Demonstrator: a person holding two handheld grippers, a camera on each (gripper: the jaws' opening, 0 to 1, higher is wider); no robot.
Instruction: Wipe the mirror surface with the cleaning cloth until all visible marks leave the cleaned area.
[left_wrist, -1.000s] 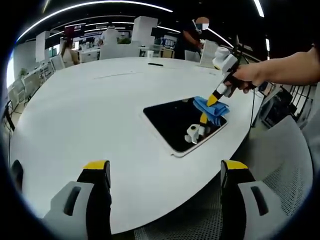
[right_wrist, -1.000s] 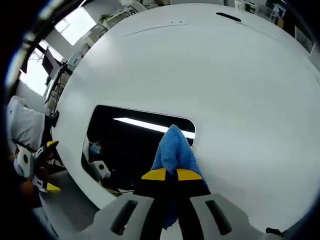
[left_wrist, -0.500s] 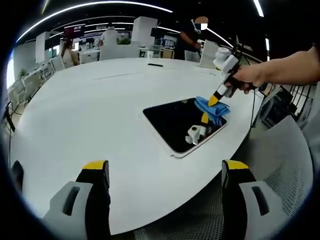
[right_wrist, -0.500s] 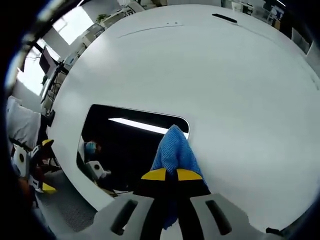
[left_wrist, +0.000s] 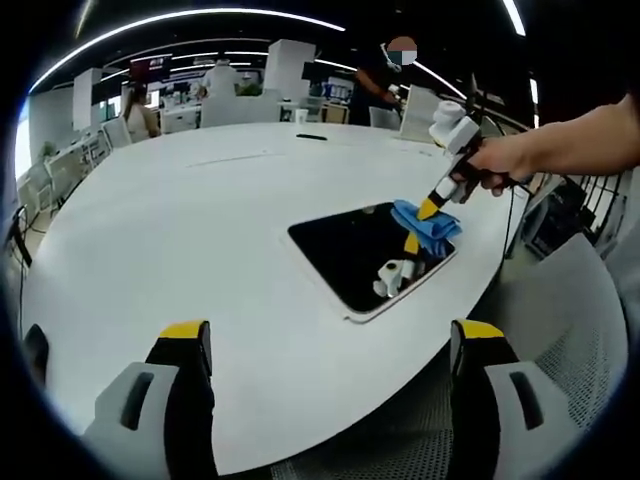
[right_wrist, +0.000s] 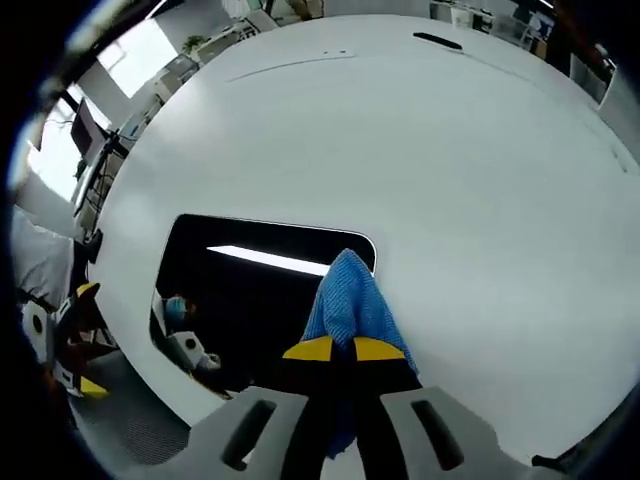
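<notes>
We are in a large open-plan office. A big white oval meeting table (left_wrist: 180, 230) takes up the foreground, with grey mesh chairs (left_wrist: 575, 320) at its edge. Beyond it we see rows of desks (left_wrist: 225, 100), white pillars (left_wrist: 285, 62), long strip lights (left_wrist: 200, 15) on a dark ceiling, and people (left_wrist: 385, 75) standing about.
</notes>
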